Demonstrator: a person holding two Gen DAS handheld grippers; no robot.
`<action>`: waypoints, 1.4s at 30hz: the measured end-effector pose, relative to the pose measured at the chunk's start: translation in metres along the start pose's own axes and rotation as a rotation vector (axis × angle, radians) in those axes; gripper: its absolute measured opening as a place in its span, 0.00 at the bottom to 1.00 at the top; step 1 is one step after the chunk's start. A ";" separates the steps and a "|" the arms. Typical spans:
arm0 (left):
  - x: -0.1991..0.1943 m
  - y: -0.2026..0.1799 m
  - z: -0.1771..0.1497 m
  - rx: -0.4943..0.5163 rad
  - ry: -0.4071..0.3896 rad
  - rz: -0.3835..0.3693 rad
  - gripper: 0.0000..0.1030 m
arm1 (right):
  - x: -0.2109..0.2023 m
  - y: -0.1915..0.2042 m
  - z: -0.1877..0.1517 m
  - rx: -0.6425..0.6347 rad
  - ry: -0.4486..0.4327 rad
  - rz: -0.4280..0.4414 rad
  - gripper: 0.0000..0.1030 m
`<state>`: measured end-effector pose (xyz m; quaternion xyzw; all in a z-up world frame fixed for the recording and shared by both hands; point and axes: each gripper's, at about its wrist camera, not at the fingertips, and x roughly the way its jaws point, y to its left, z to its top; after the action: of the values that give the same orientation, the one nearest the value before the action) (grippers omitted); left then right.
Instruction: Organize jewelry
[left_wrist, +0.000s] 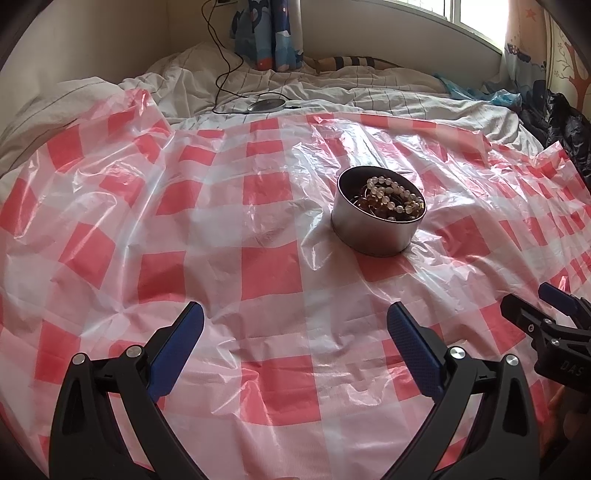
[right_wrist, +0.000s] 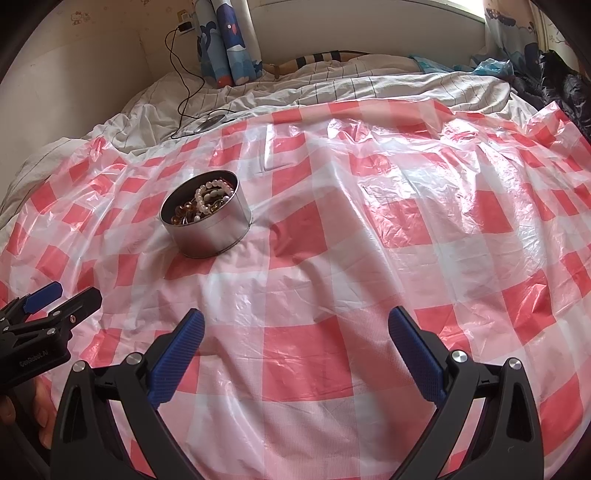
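the left gripper (left_wrist: 295, 328) is held wide, nothing between its blue pads (left_wrist: 177, 347), low over the checked sheet (left_wrist: 258, 206). the right gripper (right_wrist: 295, 332) is likewise spread wide and empty, just beside the left one and at about the same height.

the tin (left_wrist: 378, 218) lies ahead of both tools, well apart from either. from the left gripper it is seen ahead and a little to the right; from the right gripper it is seen ahead and well off to the left. it is therefore judged to sit more nearly in line with the left gripper, which looks the nearer by a small margin. the tin is round, so no long axis is offered; it stands upright and open, with no lid to be seen.

inside, a pale bead strand (left_wrist: 397, 194) is draped over amber beads (left_wrist: 373, 205) and darker pieces that cannot be made out singly. no jewelry is seen loose on the sheet, and no second container is visible, so where the pieces are meant to go cannot be told. beyond the sheet a cable (left_wrist: 221, 66) and a round disc (left_wrist: 267, 105) lie on the bedding.
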<state>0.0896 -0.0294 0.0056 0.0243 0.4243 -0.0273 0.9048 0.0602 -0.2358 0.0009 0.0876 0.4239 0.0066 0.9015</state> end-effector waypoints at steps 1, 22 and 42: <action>0.000 0.000 0.000 0.002 -0.002 0.004 0.93 | 0.001 0.000 0.000 0.000 0.000 0.000 0.93; -0.003 0.000 0.003 0.008 -0.009 0.023 0.93 | 0.003 0.000 -0.002 0.000 0.004 -0.002 0.93; -0.006 -0.004 0.008 0.018 -0.025 0.038 0.93 | 0.004 0.001 -0.002 0.000 0.004 -0.001 0.93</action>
<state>0.0914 -0.0336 0.0152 0.0402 0.4121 -0.0145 0.9101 0.0615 -0.2345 -0.0033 0.0876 0.4259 0.0064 0.9005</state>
